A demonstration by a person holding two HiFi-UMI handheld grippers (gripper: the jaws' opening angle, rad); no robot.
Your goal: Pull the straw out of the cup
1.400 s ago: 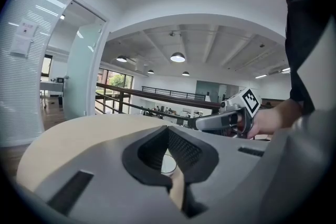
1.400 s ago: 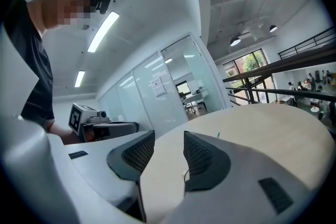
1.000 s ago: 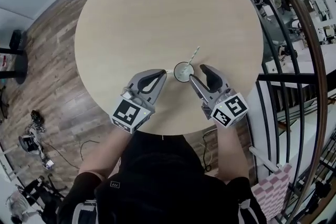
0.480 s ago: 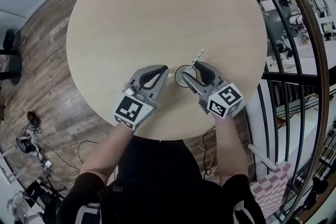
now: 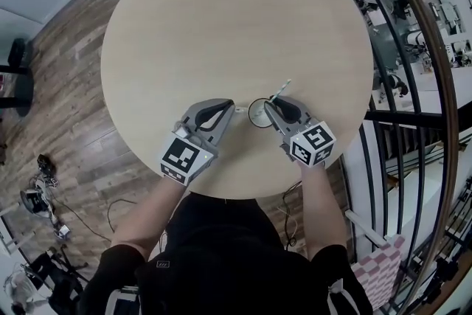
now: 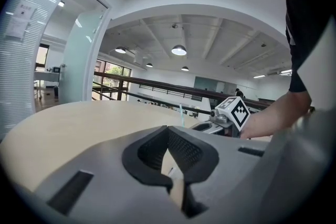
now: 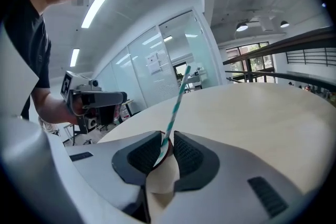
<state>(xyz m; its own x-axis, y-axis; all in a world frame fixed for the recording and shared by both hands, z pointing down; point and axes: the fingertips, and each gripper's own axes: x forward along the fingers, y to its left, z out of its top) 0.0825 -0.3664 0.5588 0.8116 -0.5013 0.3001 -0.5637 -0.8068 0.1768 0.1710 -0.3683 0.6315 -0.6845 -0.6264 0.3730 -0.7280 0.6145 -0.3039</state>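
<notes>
Head view, near edge of the round wooden table (image 5: 221, 18): the cup (image 5: 257, 113) stands upright between my two grippers. The striped straw (image 5: 283, 88) leans out of it toward the far right.

My right gripper (image 5: 271, 102) — jaws closing — has the straw between its pads, close above the cup. In the right gripper view a thin gap shows on one side of the straw, so the pads do not yet clamp it.

My left gripper (image 5: 232, 108) has its jaws together with nothing between them. Its tips point at the cup's left side from just beside it — whether they touch the cup I cannot tell.
</notes>
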